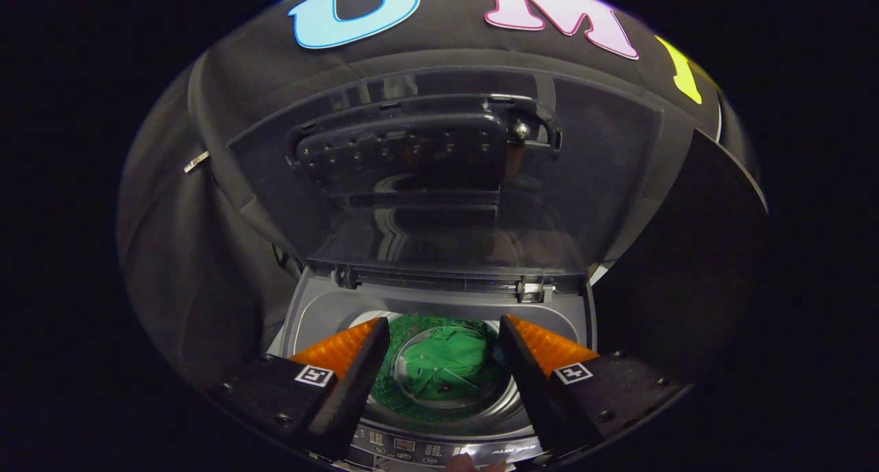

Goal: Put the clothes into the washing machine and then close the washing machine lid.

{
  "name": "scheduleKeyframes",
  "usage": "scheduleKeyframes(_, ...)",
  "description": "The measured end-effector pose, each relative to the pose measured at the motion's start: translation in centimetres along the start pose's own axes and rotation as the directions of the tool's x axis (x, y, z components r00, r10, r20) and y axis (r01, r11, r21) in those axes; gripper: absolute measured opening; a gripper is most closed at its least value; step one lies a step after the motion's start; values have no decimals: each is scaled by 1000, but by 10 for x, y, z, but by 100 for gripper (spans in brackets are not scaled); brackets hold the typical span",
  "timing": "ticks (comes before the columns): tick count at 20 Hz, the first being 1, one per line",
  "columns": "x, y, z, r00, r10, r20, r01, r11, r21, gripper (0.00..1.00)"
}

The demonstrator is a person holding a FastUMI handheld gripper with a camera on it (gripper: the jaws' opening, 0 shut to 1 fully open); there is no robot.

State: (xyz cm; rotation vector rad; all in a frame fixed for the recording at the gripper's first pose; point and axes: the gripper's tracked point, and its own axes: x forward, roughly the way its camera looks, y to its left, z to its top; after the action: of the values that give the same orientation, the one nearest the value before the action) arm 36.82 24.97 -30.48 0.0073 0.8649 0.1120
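A top-loading washing machine (323, 307) stands just below and ahead of me. Its dark see-through lid (439, 183) is raised upright behind the opening. Green clothes (450, 362) lie at the bottom of the drum (508, 407), seen between my two fingers. My gripper (443, 331) hovers above the drum mouth, open, with nothing between its fingers. The control panel (412, 450) runs along the machine's front edge below the fingers.
Black booth cloth hangs behind and to both sides of the machine. The lid's hinges (529, 290) sit at the back rim of the opening. A fingertip of a person's hand (463, 462) peeks in by the control panel.
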Motion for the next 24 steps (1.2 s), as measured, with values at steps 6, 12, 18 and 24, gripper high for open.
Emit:
scheduleKeyframes(6, -33, 5, 29, 994, 36, 107, -33, 999, -35, 100)
scheduleKeyframes(12, -56, 2, 82, 963, 32, 269, -23, 999, -33, 100)
scheduleKeyframes(18, -68, 12, 143, 920, 61, 388, -64, 998, -4, 100)
scheduleKeyframes(24, -53, 9, 186, 893, 24, 450, -23, 1000, -9, 100)
